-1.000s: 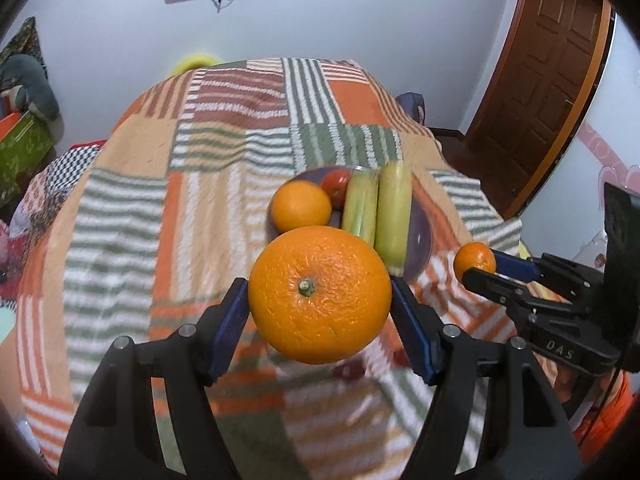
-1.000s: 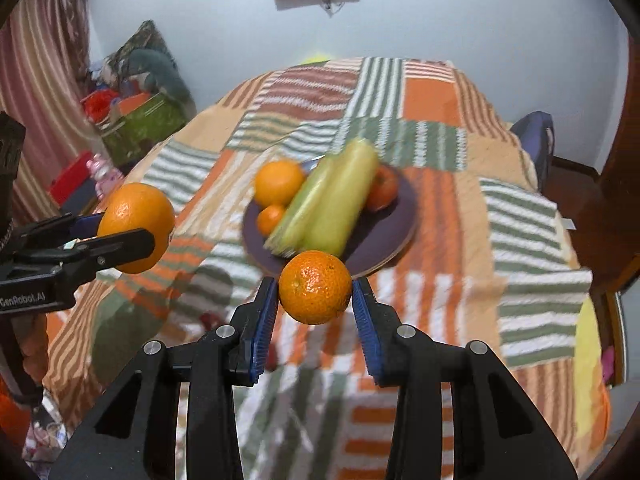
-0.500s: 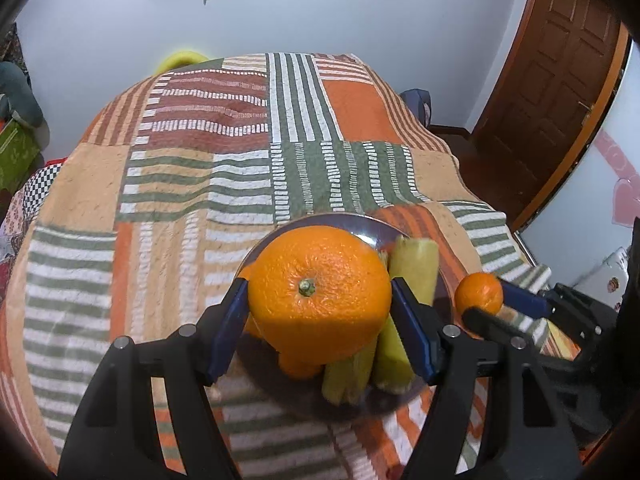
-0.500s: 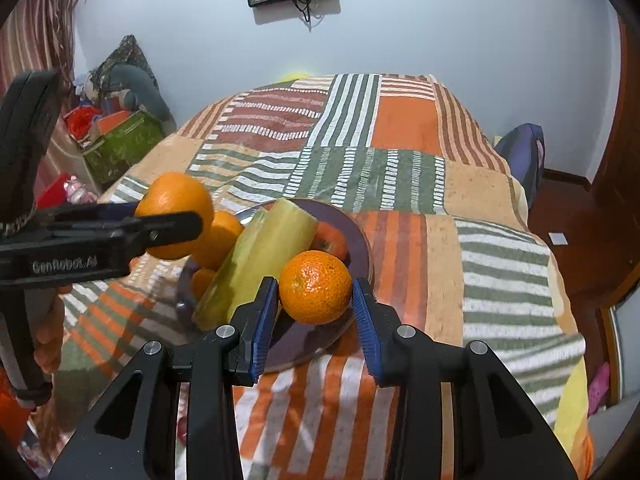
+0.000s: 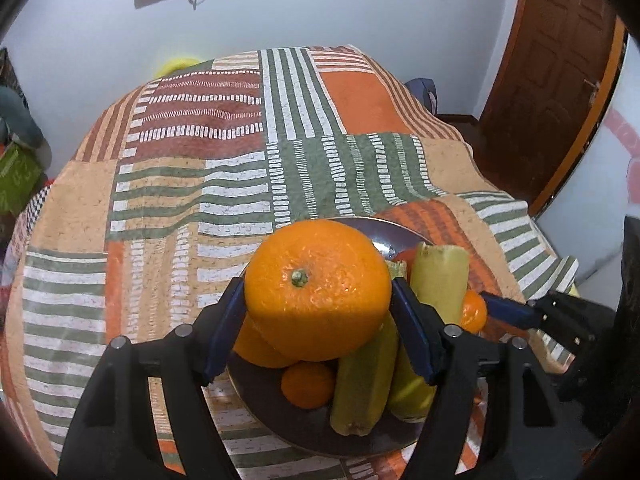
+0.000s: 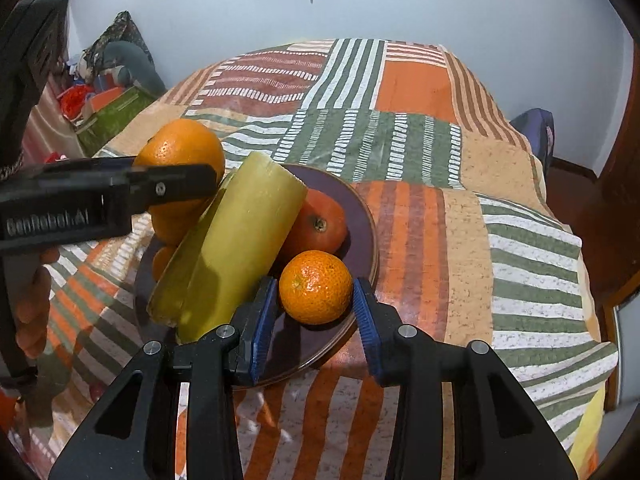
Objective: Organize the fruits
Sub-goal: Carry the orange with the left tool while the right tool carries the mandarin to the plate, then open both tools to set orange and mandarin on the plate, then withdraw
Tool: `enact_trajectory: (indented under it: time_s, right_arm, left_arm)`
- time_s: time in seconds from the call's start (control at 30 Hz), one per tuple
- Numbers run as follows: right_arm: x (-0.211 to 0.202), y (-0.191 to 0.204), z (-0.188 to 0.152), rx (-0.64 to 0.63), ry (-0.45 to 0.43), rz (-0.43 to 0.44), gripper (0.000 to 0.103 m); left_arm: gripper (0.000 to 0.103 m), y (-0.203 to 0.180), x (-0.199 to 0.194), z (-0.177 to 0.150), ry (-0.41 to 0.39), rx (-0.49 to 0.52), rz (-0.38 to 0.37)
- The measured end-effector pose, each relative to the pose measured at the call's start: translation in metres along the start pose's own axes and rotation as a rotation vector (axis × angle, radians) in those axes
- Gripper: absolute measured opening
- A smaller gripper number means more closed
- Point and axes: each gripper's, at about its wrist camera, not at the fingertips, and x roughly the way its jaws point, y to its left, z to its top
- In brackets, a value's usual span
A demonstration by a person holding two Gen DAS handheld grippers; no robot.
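My left gripper [image 5: 318, 316] is shut on a large orange [image 5: 317, 290] and holds it over the left side of a dark purple plate [image 5: 312, 428]. On the plate lie another orange [image 5: 256, 350], a small mandarin [image 5: 308, 385], two yellow-green stalks [image 5: 362, 380] and a red-orange fruit [image 6: 318, 224]. My right gripper [image 6: 314, 304] is shut on a small mandarin [image 6: 315, 287] just above the plate's near right part [image 6: 366, 224]. The left gripper with its orange [image 6: 180, 152] shows in the right wrist view.
The plate sits on a table under a patchwork striped cloth [image 5: 224, 184]. A brown door [image 5: 548, 80] stands at the right, a chair [image 6: 538, 136] by the table's far right edge, and boxes and clutter [image 6: 108, 104] at the left.
Both grippers moved forward with their fruit, from in front of the plate to over it. The left orange now hangs over the plate's left side, the right mandarin over its right side.
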Motion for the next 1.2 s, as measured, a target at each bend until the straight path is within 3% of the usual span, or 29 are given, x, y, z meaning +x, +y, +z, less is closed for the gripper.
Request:
enact_trajectory:
  time_s: [0.13, 0.27, 0.67, 1.0, 1.2]
  right_arm:
    - [-0.001, -0.001, 0.0, 0.006, 0.015, 0.007, 0.038]
    - [-0.005, -0.001, -0.001, -0.001, 0.011, -0.008, 0.048]
    - [-0.04, 0.011, -0.002, 0.005, -0.032, -0.002, 0.049]
    - [-0.072, 0.035, -0.013, -0.007, -0.064, 0.009, 0.053]
    - [-0.077, 0.048, -0.024, -0.021, -0.048, 0.019, 0.053]
  left_arm:
    - [0.079, 0.001, -0.004, -0.002, 0.002, -0.022, -0.021]
    - [0.079, 0.004, -0.011, -0.005, 0.002, -0.036, -0.03]
    - [0.079, 0.002, -0.061, -0.02, -0.042, -0.001, -0.02]
    - [0.079, 0.01, -0.114, -0.057, -0.064, 0.007, -0.006]
    - [0.079, 0.015, -0.128, -0.087, -0.028, 0.005, -0.02]
